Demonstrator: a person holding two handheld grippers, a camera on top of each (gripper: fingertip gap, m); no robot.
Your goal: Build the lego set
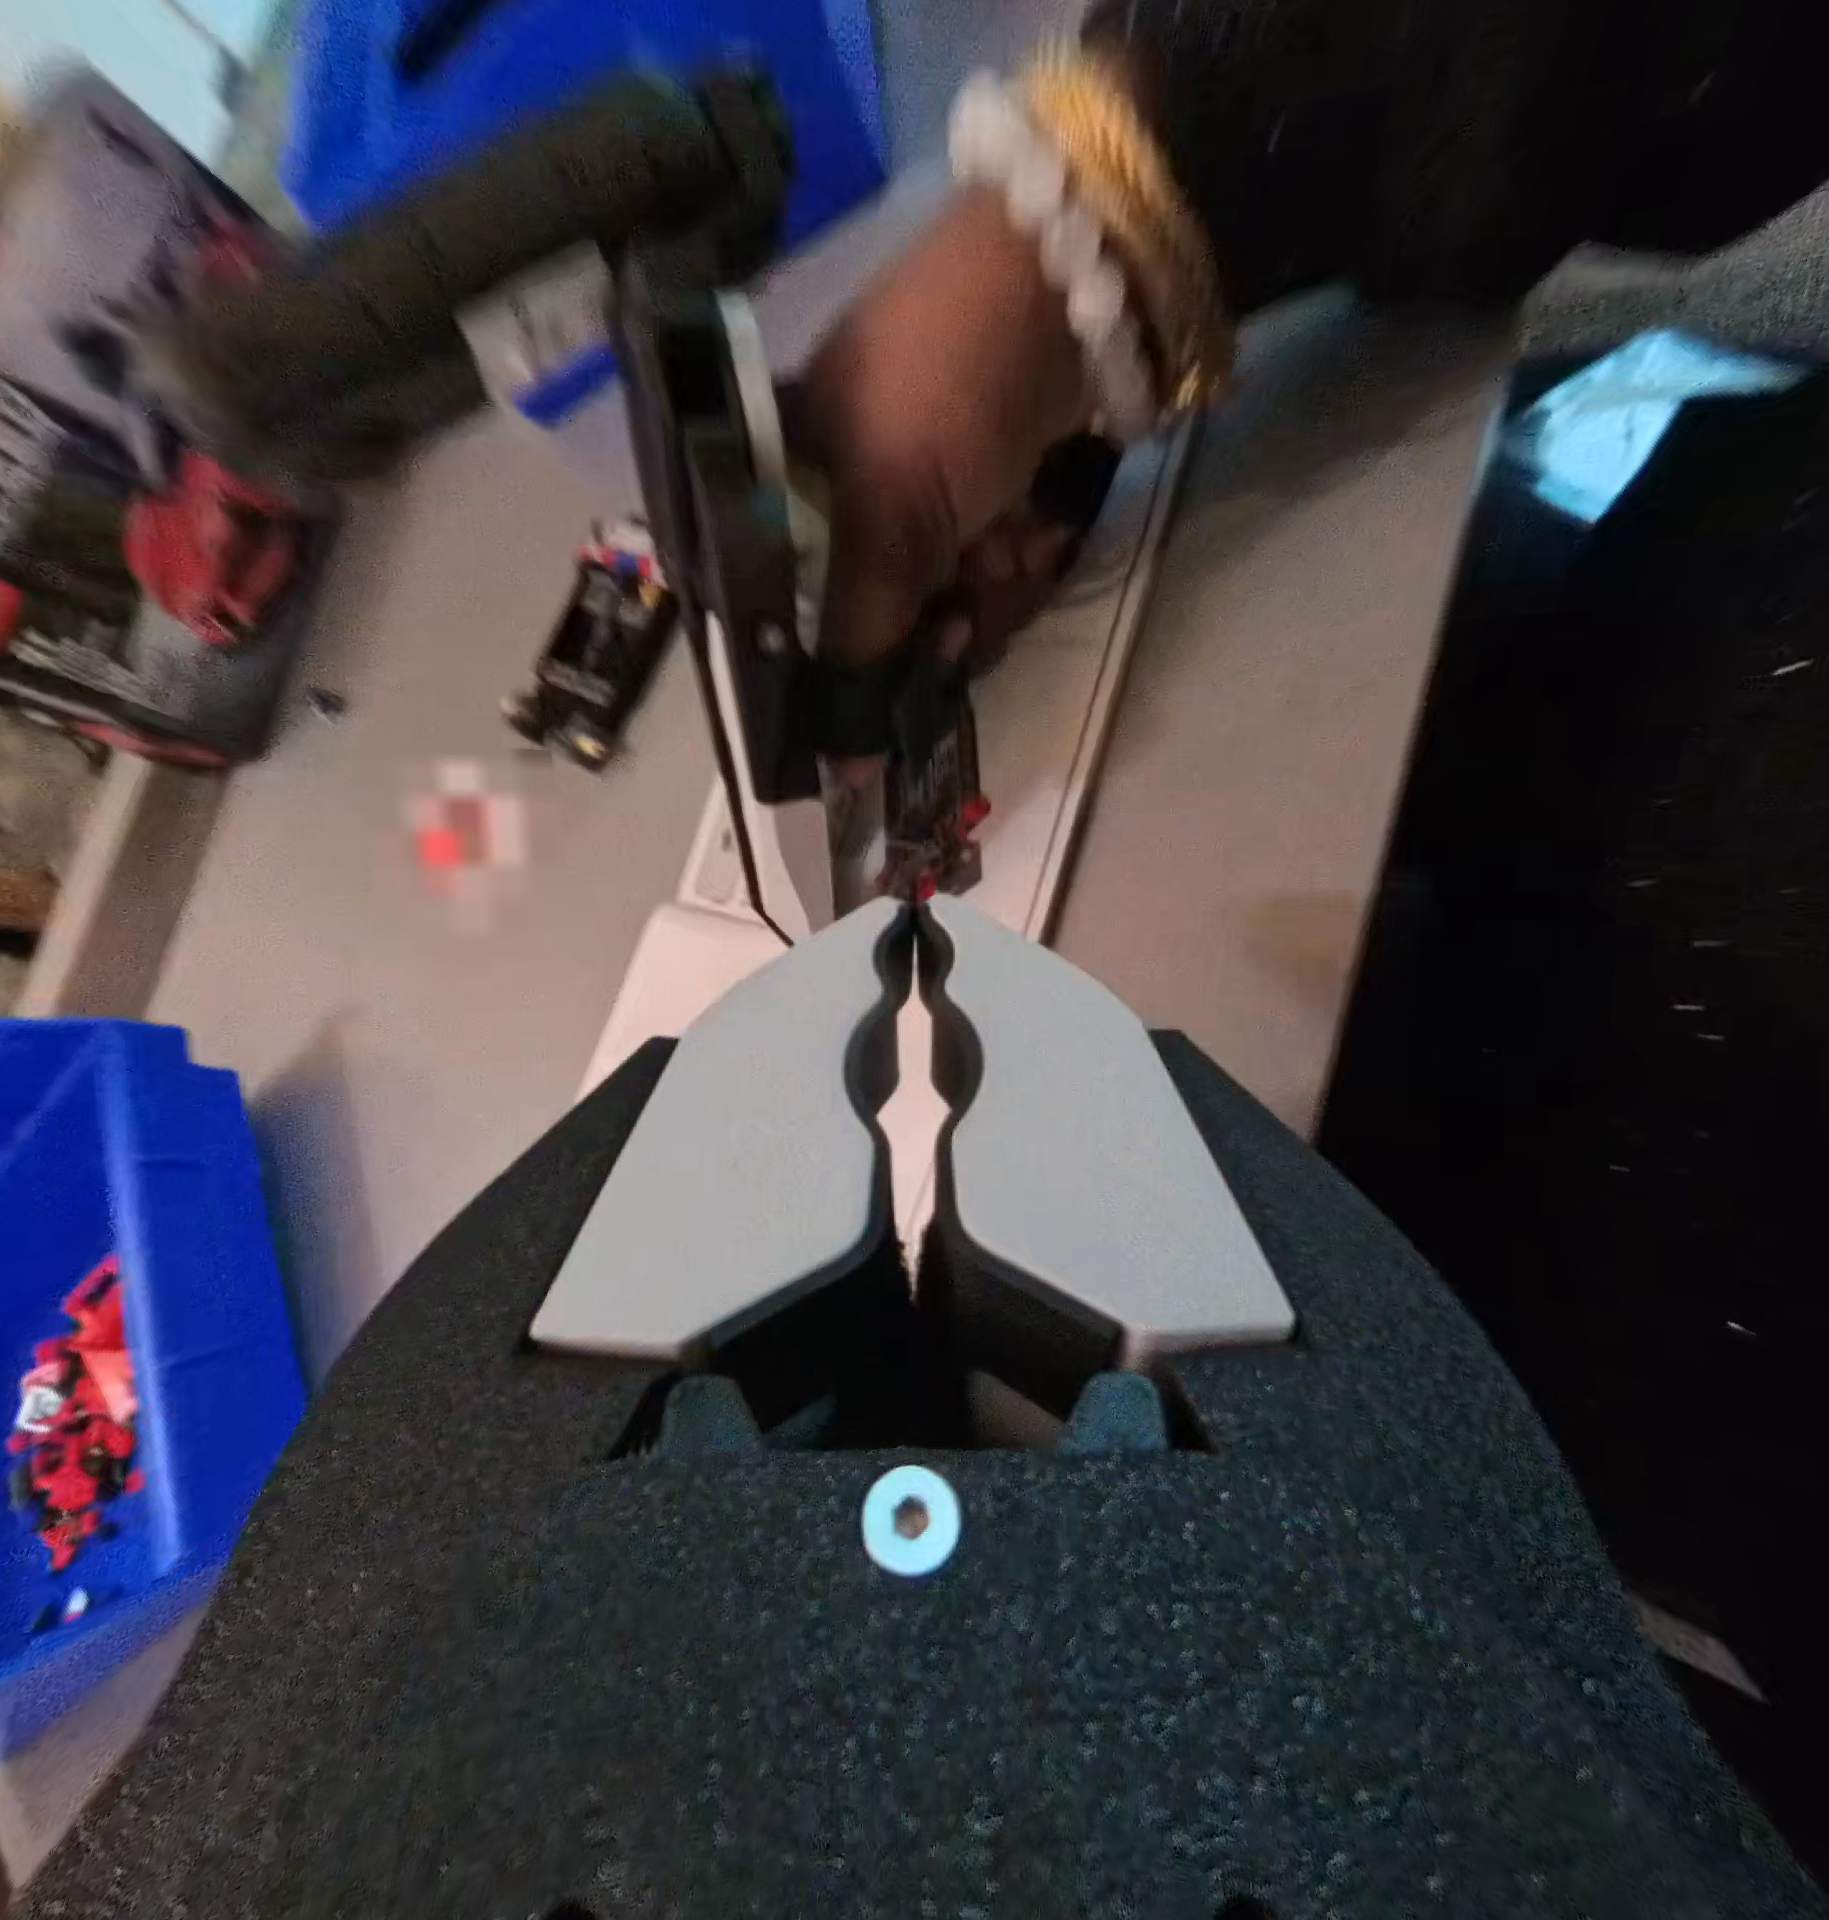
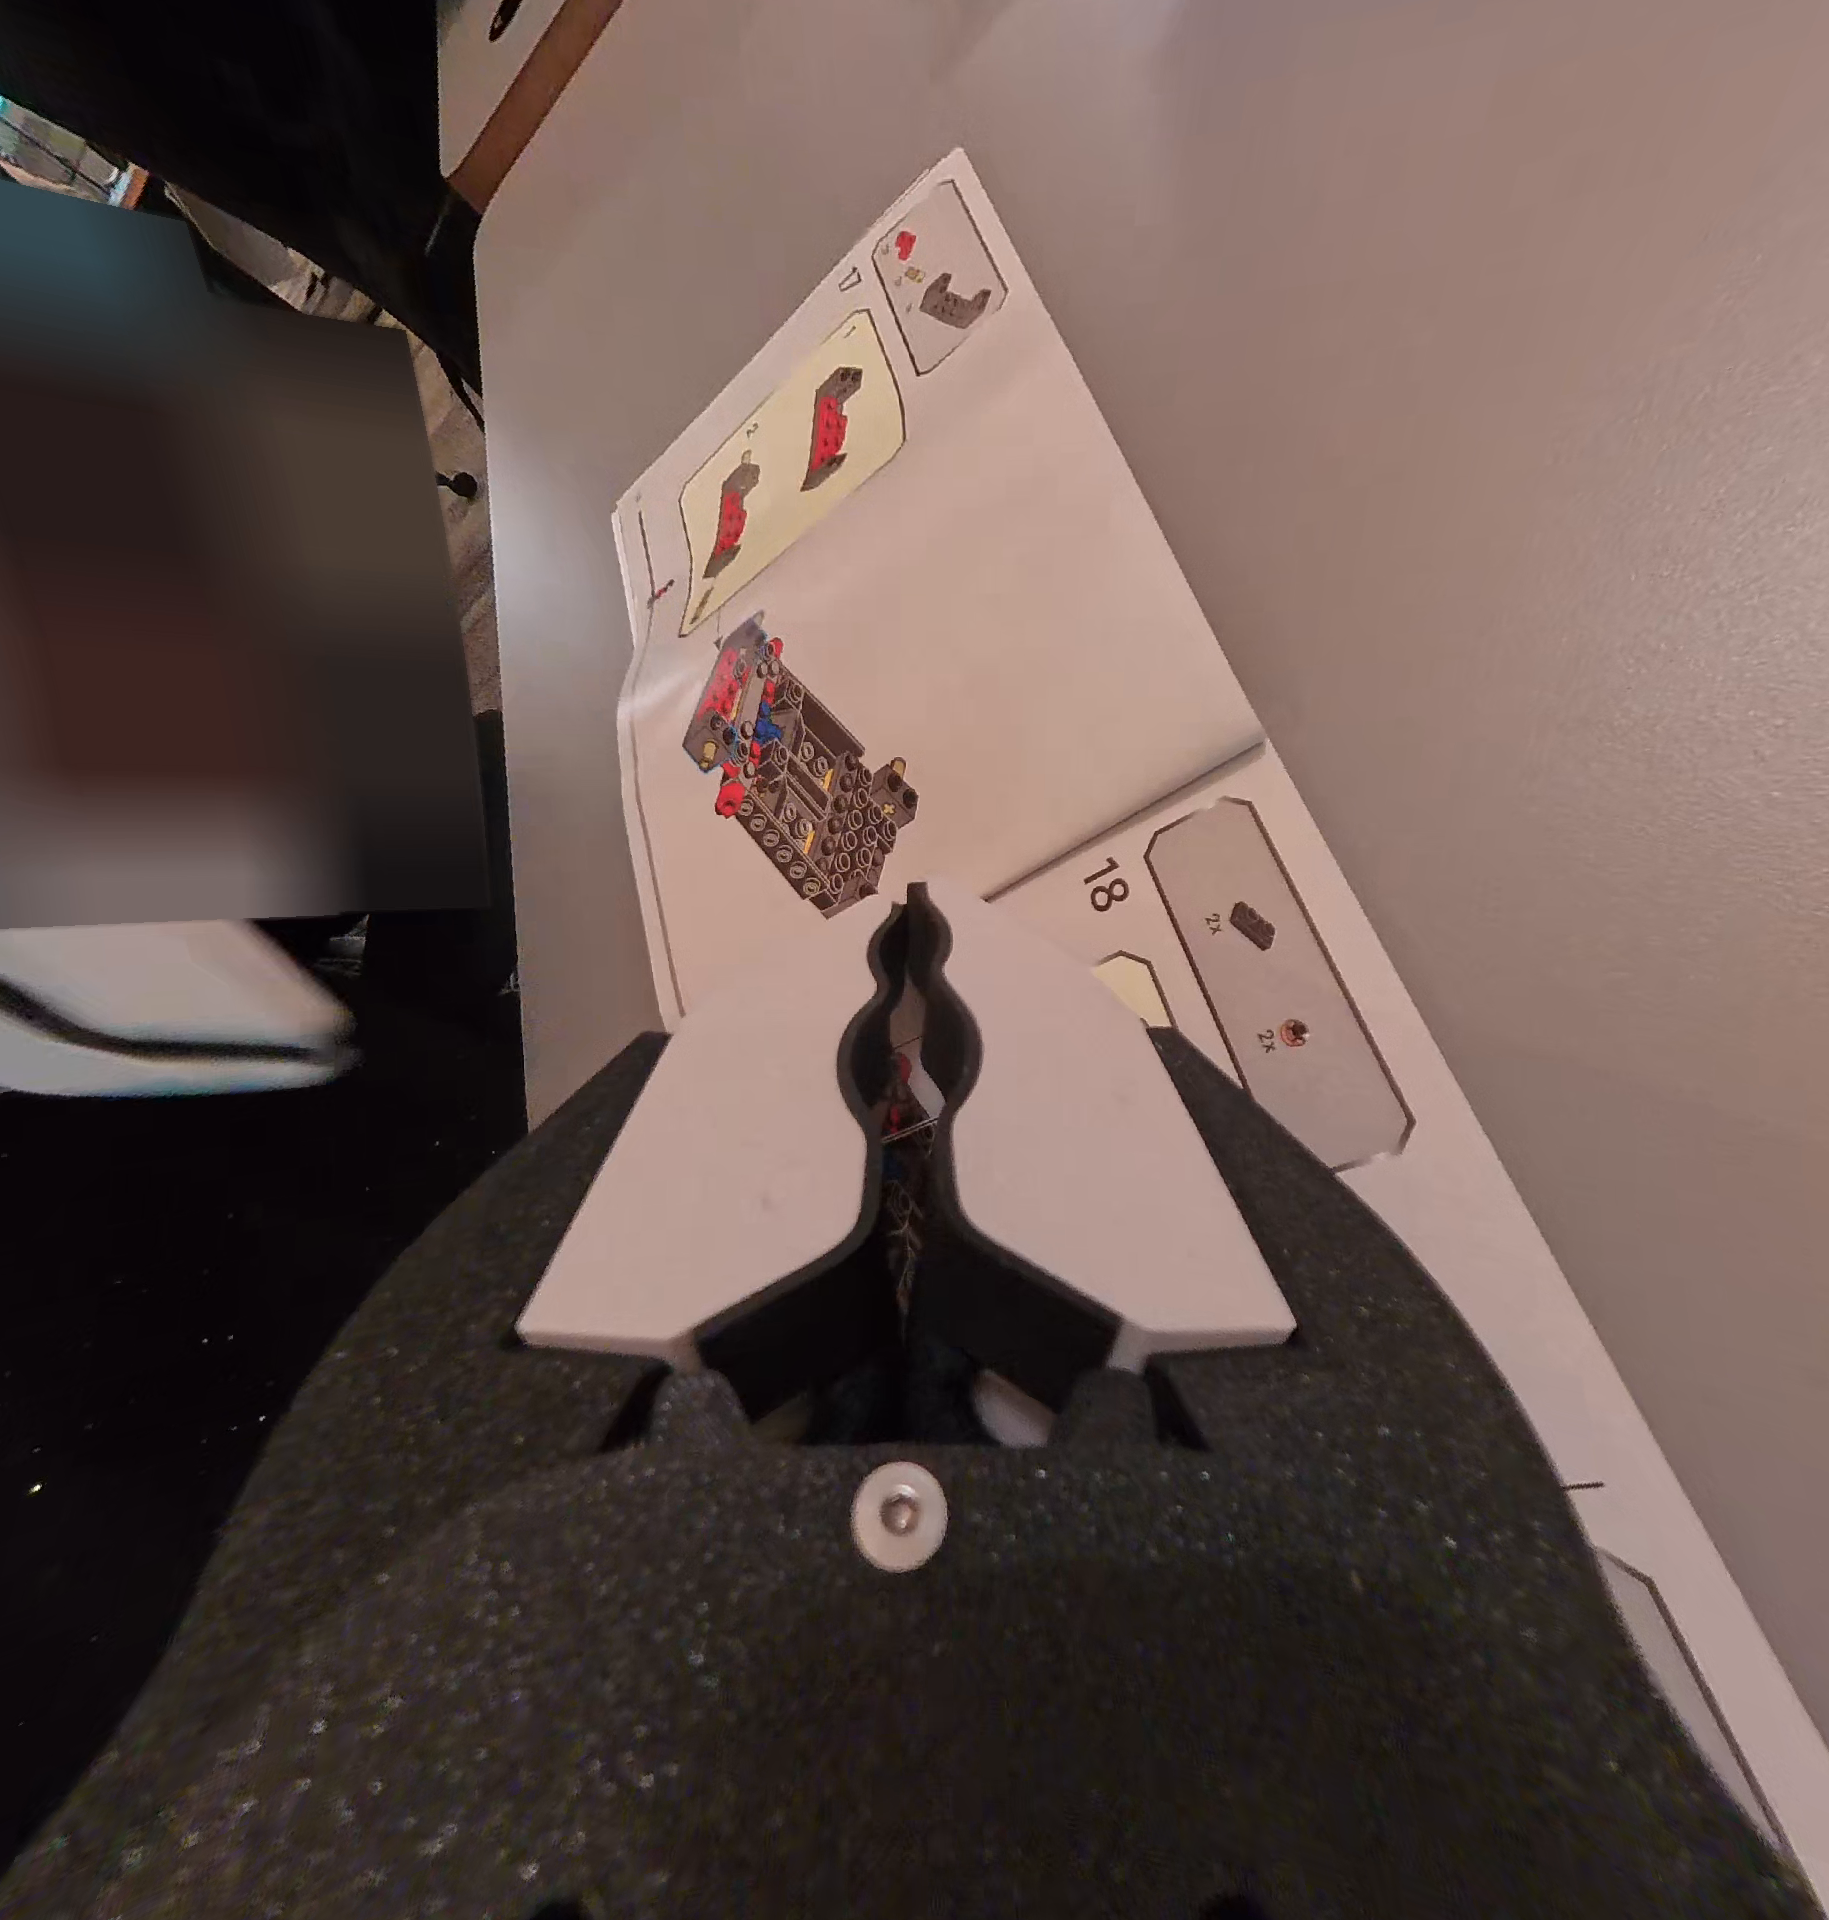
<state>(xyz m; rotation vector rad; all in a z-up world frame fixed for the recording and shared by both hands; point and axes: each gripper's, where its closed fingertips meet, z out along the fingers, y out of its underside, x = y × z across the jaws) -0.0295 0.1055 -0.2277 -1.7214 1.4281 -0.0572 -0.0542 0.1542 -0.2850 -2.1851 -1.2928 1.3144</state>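
In the left wrist view my left gripper (image 1: 911, 910) has its jaws together at the tips. The tips touch a red part at the near end of a small dark and red lego sub-assembly (image 1: 931, 821). I cannot tell whether they pinch it. The right gripper (image 1: 889, 790), held by a hand (image 1: 920, 447), comes in from above and grips that sub-assembly. In the right wrist view the right gripper (image 2: 915, 904) is shut, with red, blue and dark lego parts (image 2: 905, 1101) showing in the gap between its fingers. The open instruction booklet (image 2: 889, 623) lies under it.
A larger dark lego chassis (image 1: 593, 665) lies on the grey table (image 1: 370, 883). A blue bin (image 1: 89, 1351) with red pieces stands near left, another blue bin (image 1: 577, 94) at the back, and the set's box (image 1: 110, 540) far left. The table edge runs along the right, with dark floor (image 1: 1616, 1039) beyond.
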